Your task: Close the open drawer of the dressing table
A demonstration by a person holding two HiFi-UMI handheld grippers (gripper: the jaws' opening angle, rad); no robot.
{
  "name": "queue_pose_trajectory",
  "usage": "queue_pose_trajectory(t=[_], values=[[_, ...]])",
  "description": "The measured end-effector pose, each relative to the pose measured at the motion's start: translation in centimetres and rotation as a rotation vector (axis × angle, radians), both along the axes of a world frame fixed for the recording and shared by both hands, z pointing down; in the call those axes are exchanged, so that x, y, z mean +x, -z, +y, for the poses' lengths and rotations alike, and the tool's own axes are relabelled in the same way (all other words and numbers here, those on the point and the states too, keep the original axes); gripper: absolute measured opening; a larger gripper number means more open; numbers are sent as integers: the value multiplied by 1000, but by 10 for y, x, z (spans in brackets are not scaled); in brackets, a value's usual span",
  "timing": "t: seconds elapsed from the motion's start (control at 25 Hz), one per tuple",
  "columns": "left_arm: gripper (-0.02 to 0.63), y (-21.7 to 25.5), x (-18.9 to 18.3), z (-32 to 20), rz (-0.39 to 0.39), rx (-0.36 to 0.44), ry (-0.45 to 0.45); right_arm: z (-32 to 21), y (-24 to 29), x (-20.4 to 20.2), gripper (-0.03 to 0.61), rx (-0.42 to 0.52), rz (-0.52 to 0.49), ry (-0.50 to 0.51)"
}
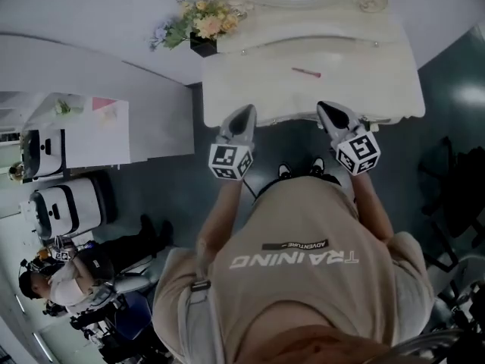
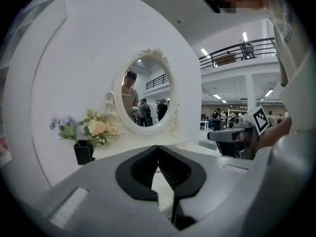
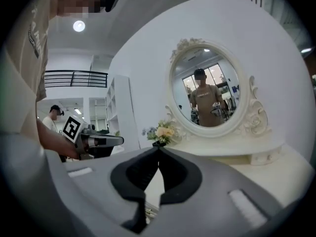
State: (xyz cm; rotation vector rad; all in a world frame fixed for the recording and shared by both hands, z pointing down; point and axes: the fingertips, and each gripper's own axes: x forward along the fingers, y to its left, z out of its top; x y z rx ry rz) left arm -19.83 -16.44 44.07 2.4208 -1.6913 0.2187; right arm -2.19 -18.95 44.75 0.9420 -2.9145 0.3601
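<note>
While left tongs (image 1: 246, 112) and right tongs (image 1: 326, 108) are closed empty, the cream dressing table (image 1: 258, 89) shows a wavy front edge

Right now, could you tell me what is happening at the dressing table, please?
A person stands at the white dressing table, holding a gripper in each hand. The left gripper and the right gripper both point at the table's front edge, with their jaws together and empty. A vase of flowers and a pink stick sit on top. These views don't show whether a drawer is open.
</note>
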Motion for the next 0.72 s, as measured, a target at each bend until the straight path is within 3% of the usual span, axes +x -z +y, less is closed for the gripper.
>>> queue_pose_trajectory(t=[0.12,0.24,0.4,0.72], values=[[6,33,-11,12,10,88,-3,14,35,-16,-3,98,30,4],[6,50,-28,17,8,173,51,19,41,-28,-3,163,114,4],[6,55,-27,35,37,185,54,37,44,-16,-3,145,109,-32],[6,77,-19,60,-38,228,19,56,52,-3,-3,141,131,-45]])
